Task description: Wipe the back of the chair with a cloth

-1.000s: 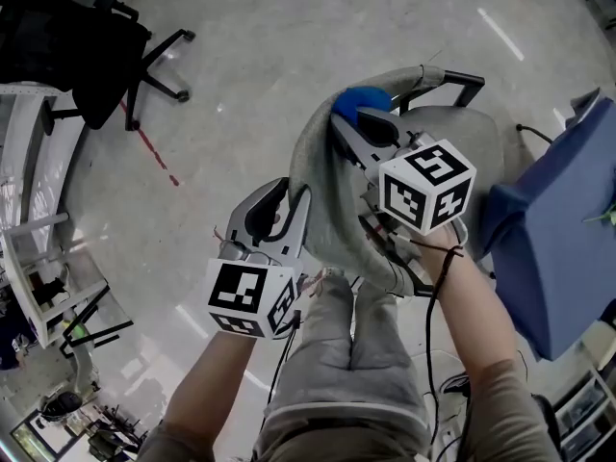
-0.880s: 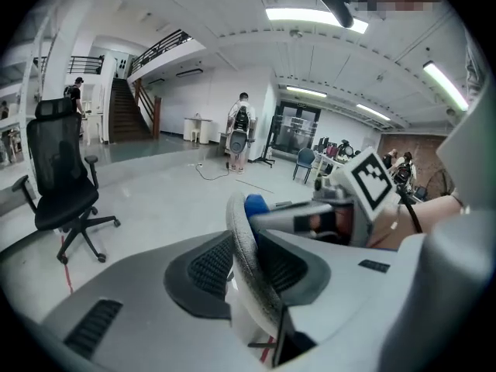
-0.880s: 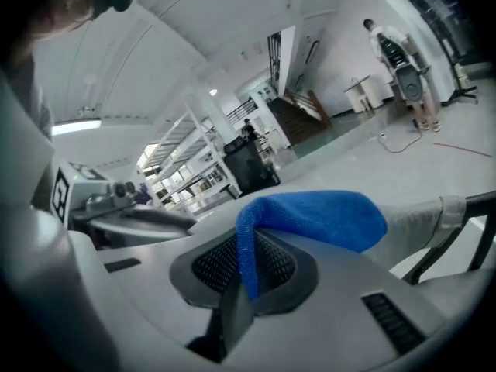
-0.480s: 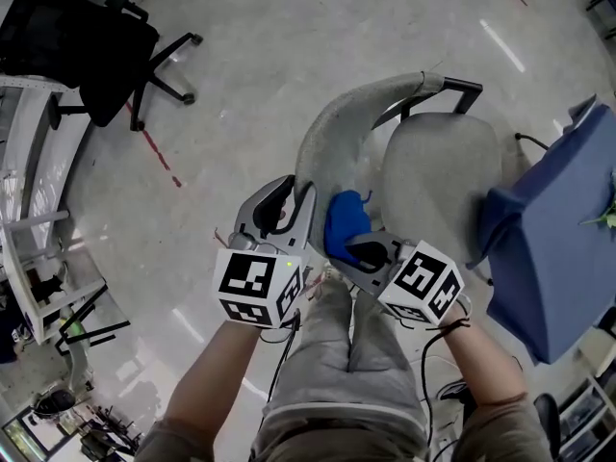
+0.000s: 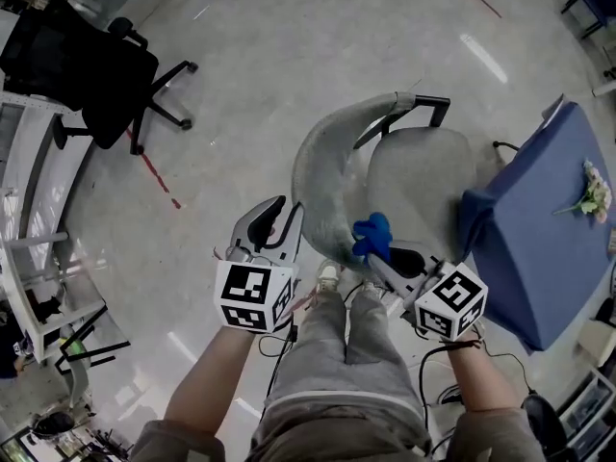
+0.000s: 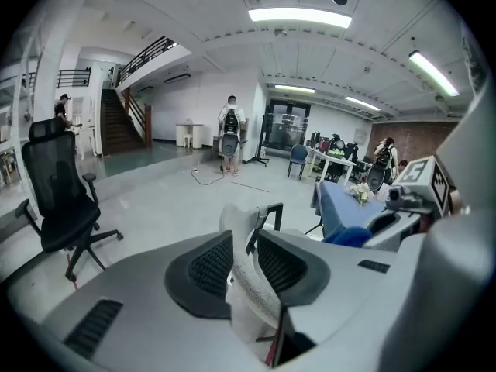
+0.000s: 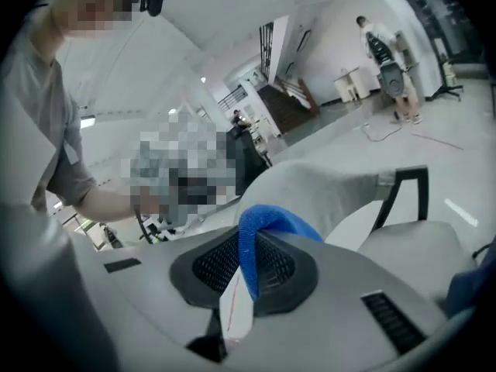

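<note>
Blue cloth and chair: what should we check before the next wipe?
1. Grip: the right gripper pinches the blue cloth: ok.
2. Steadying: the left gripper is clamped on the edge of the chair back: ok.
3. Contact: blue cloth pressing on the chair back: cannot tell.
4. Spread: blue cloth flat for wiping: not ok, it's bunched.
</note>
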